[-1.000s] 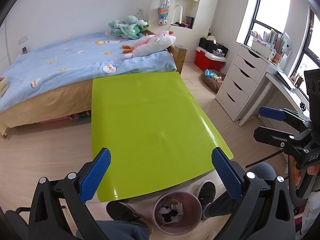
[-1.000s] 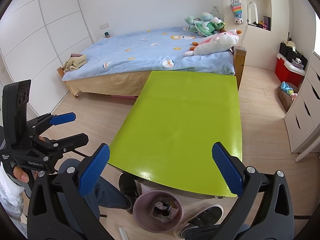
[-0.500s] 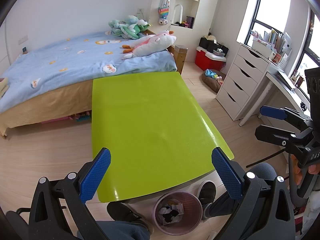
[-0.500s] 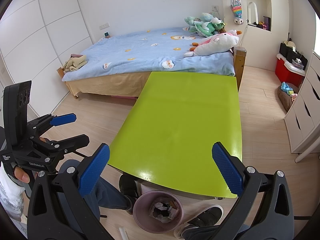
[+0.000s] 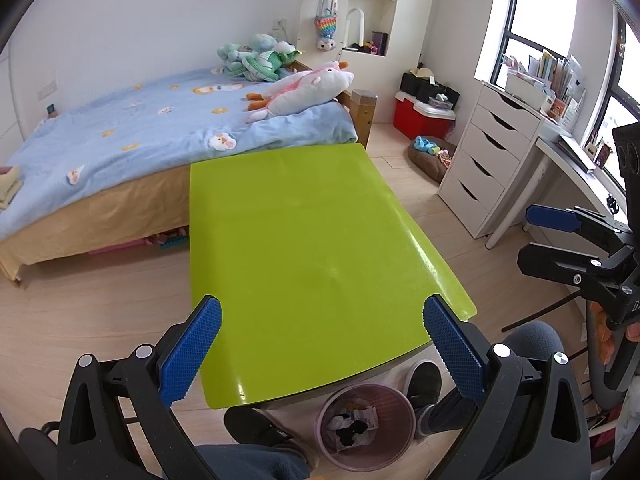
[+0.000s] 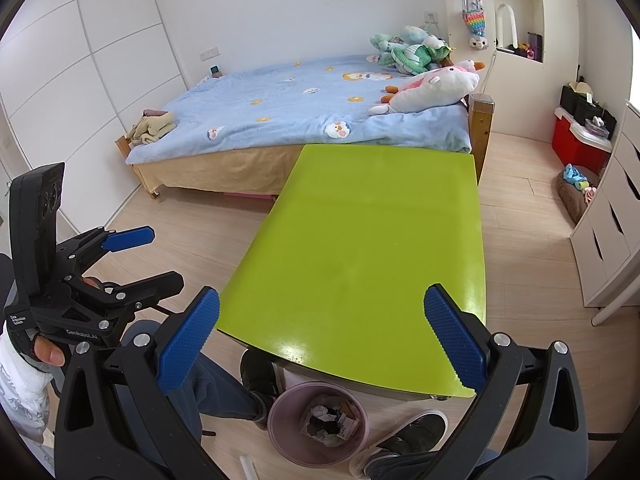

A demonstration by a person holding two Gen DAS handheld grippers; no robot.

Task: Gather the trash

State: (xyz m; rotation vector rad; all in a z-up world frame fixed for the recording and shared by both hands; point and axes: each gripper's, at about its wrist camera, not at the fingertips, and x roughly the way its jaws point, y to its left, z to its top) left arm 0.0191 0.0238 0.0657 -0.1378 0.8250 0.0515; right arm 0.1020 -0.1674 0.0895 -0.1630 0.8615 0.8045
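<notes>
Currently we hold the left gripper [image 5: 322,344] and the right gripper [image 6: 320,340] with fingers spread wide, nothing between them, both above the near edge of the green bench [image 5: 304,240]. Below that edge, on the floor between our shoes, stands the pink bin [image 6: 318,424] with crumpled trash [image 6: 330,420] inside. Beyond the bench lies the bed [image 6: 300,116].

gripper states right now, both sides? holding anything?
Left gripper: open, jaws wide apart, holding nothing.
Right gripper: open, jaws wide apart, holding nothing.
</notes>
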